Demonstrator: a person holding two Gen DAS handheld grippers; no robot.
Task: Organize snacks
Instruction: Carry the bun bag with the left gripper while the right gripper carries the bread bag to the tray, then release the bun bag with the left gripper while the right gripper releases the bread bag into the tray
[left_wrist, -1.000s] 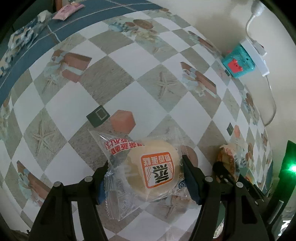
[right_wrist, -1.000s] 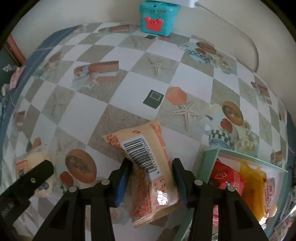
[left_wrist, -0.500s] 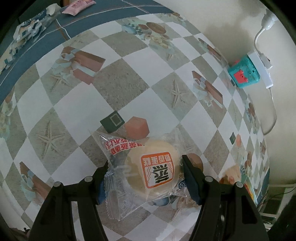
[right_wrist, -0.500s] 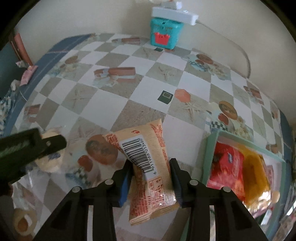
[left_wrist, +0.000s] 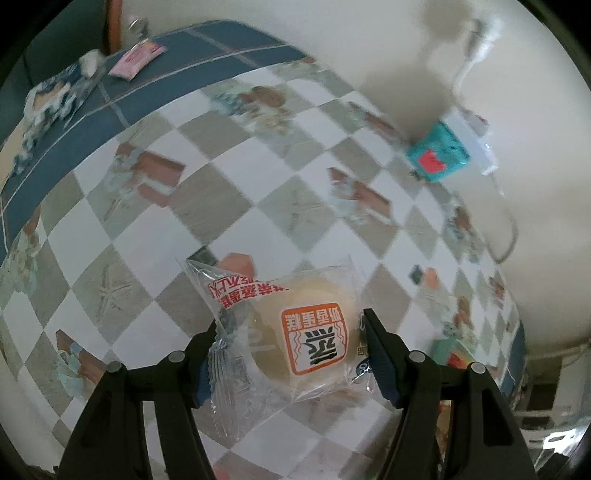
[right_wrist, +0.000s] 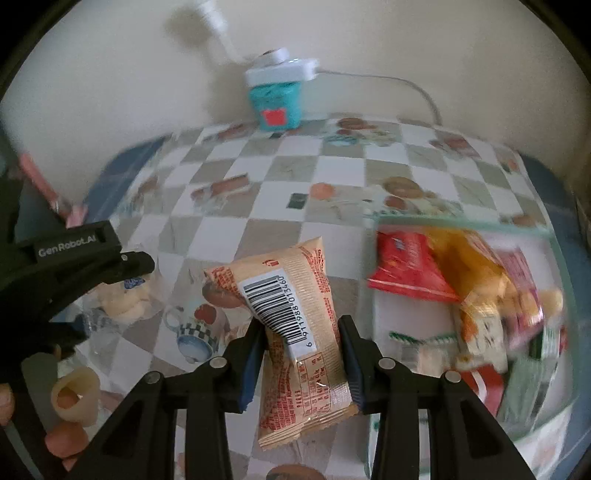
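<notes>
Left wrist view: a clear-wrapped steamed cake (left_wrist: 295, 332) is held between the blue pads of the left gripper (left_wrist: 291, 350), raised above the checkered tablecloth (left_wrist: 221, 206). The pads are pressed against the wrapper at 9 and 3 o'clock of the cake. A teal box (left_wrist: 437, 157) is seen at 2 o'clock by the wall, and a pink packet (left_wrist: 136, 61) at 11 o'clock on the blue border.

Right wrist view: an orange barcode packet (right_wrist: 295, 332) is clamped between the narrowly set fingers of the right gripper (right_wrist: 301, 354); those jaws have just been closing, with the packet between them. The packet is held off the cloth. A pale green tray (right_wrist: 373, 435) filled with blurred snack bags, among them a red bag (right_wrist: 402, 266), lies at 3 o'clock of the packet. The left gripper with its cake is seen at 9 o'clock, and the teal box at 12 o'clock against the wall.
</notes>
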